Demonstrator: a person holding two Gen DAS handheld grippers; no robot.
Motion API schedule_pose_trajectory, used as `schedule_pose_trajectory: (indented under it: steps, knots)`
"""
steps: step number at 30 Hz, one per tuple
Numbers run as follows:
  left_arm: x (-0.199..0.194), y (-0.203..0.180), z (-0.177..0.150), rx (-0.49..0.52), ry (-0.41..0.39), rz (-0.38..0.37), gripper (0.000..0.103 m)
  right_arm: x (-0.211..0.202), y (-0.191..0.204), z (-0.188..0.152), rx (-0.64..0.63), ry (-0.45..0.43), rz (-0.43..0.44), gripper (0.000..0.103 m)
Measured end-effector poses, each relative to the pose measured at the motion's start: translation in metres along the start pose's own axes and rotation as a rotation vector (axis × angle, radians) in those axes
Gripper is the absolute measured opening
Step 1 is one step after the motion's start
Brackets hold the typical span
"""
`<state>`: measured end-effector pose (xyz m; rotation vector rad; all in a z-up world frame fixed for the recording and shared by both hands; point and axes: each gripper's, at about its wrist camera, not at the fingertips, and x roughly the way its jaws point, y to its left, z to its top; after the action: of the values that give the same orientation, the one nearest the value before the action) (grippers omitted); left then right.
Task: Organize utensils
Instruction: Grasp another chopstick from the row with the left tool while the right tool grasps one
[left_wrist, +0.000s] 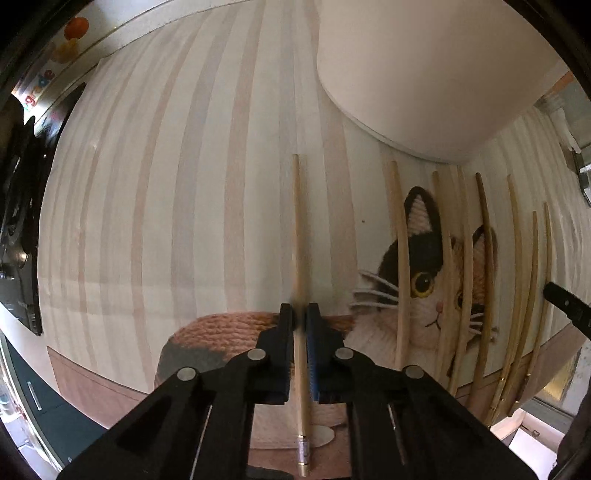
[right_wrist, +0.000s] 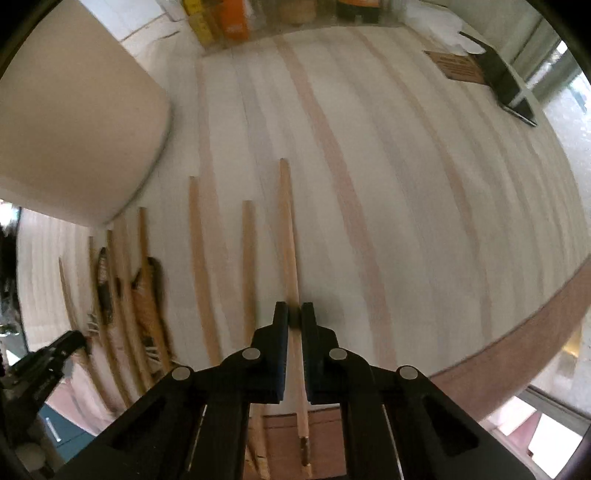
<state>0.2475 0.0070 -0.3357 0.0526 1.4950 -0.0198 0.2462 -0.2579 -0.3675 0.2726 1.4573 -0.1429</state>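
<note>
Left wrist view: my left claw (left_wrist: 299, 317) is clamped on one slim wooden chopstick (left_wrist: 298, 236) lying on the striped cloth (left_wrist: 155, 206).

Right wrist view: my right claw (right_wrist: 294, 317) pinches another chopstick (right_wrist: 289, 229) flat on the cloth.

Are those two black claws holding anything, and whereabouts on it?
Yes. Each hand-held gripper, left and right, pinches one chopstick along its shaft, nearer its capped end.

both wrist cameras look straight down, close over the striped tablecloth (left_wrist: 184, 184); both views show the loose chopsticks (right_wrist: 199, 266) and the beige container (left_wrist: 424, 74).
</note>
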Motion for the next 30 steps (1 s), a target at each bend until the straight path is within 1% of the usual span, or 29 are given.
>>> schedule_pose_trajectory:
  steps: [5, 8, 11, 12, 13, 15, 17, 20, 22, 23, 25, 27, 28, 30]
  knots:
    - [0.000, -0.002, 0.001, -0.005, -0.001, -0.006, 0.005, 0.001, -0.015, -0.008, -0.018, 0.035, -0.018, 0.007]
    - [-0.001, 0.011, 0.004, -0.010, 0.003, -0.014, 0.006, 0.002, -0.019, -0.007, -0.046, 0.056, -0.028, 0.007]
    - [-0.002, 0.012, 0.003, -0.004, 0.008, -0.015, 0.007, 0.003, -0.016, -0.006, -0.079, 0.078, -0.057, 0.008]
    - [-0.002, 0.011, 0.003, -0.004, 0.010, -0.016, 0.008, 0.006, -0.005, -0.002, -0.087, 0.084, -0.068, 0.009]
    - [-0.002, 0.011, 0.004, -0.005, 0.012, -0.014, 0.009, 0.007, -0.003, 0.000, -0.096, 0.093, -0.078, 0.010]
    - [-0.001, 0.008, 0.006, -0.001, 0.014, -0.015, 0.010, 0.007, 0.002, 0.002, -0.111, 0.102, -0.079, 0.017]
    - [0.000, 0.011, 0.011, 0.004, 0.019, -0.017, 0.012, 0.008, 0.018, 0.003, -0.133, 0.113, -0.084, 0.022]
    - [0.001, 0.016, 0.020, 0.000, 0.017, -0.006, 0.023, 0.010, 0.029, 0.004, -0.167, 0.115, -0.107, 0.023]
    - [0.003, 0.021, 0.027, -0.008, 0.012, 0.018, 0.041, 0.012, 0.035, 0.006, -0.168, 0.119, -0.104, 0.023]
    - [0.003, 0.023, 0.029, -0.010, 0.012, 0.022, 0.044, 0.013, 0.036, 0.008, -0.161, 0.123, -0.099, 0.024]
    - [0.005, 0.030, 0.036, -0.025, 0.020, -0.010, 0.042, 0.012, 0.037, 0.016, -0.156, 0.128, -0.098, 0.024]
    - [0.005, 0.033, 0.041, -0.028, 0.017, -0.019, 0.035, 0.014, 0.038, 0.025, -0.160, 0.132, -0.100, 0.024]
    - [0.004, 0.034, 0.043, -0.027, 0.010, -0.019, 0.021, 0.015, 0.039, 0.026, -0.161, 0.136, -0.101, 0.024]
    - [0.002, 0.035, 0.046, -0.021, 0.002, -0.016, 0.009, 0.018, 0.041, 0.029, -0.165, 0.142, -0.099, 0.024]
